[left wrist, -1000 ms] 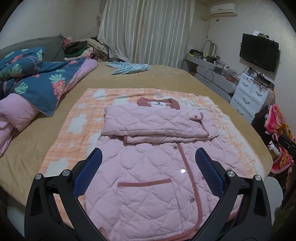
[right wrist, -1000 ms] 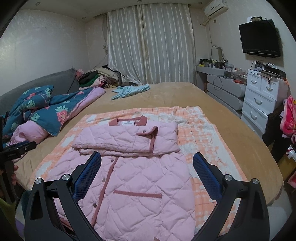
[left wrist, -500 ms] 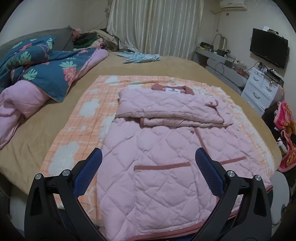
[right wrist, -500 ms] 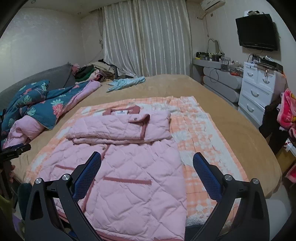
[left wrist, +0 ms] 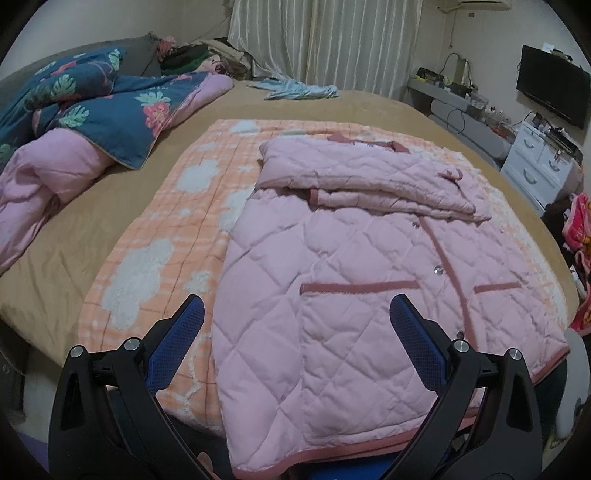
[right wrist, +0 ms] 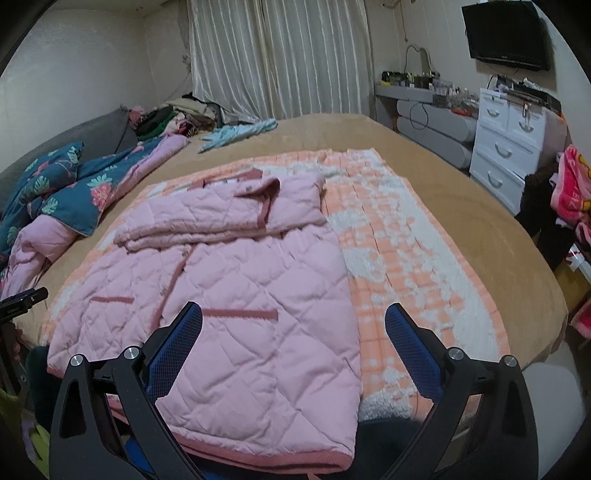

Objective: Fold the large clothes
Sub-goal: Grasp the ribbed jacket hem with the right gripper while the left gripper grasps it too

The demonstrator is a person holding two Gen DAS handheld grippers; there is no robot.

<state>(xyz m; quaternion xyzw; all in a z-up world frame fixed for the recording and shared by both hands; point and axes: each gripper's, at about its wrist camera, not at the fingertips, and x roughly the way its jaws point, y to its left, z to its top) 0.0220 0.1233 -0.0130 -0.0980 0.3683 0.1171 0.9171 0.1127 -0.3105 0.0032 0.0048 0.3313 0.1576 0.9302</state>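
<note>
Sleeves in, hem fold left.
Left view: my left gripper (left wrist: 295, 325) gapes empty over the jacket (left wrist: 362, 280), hem at 6 o'clock. Right view: right gripper (right wrist: 293, 328) likewise wide, empty; sleeves seemingly folded across at 12 o'clock.

Floral blue duvet (left wrist: 92, 99) bunched at bed's left, light-blue garment (left wrist: 299, 89) near curtains (right wrist: 277, 55), wall TV (right wrist: 506, 35), white drawers (right wrist: 506, 147) right.
</note>
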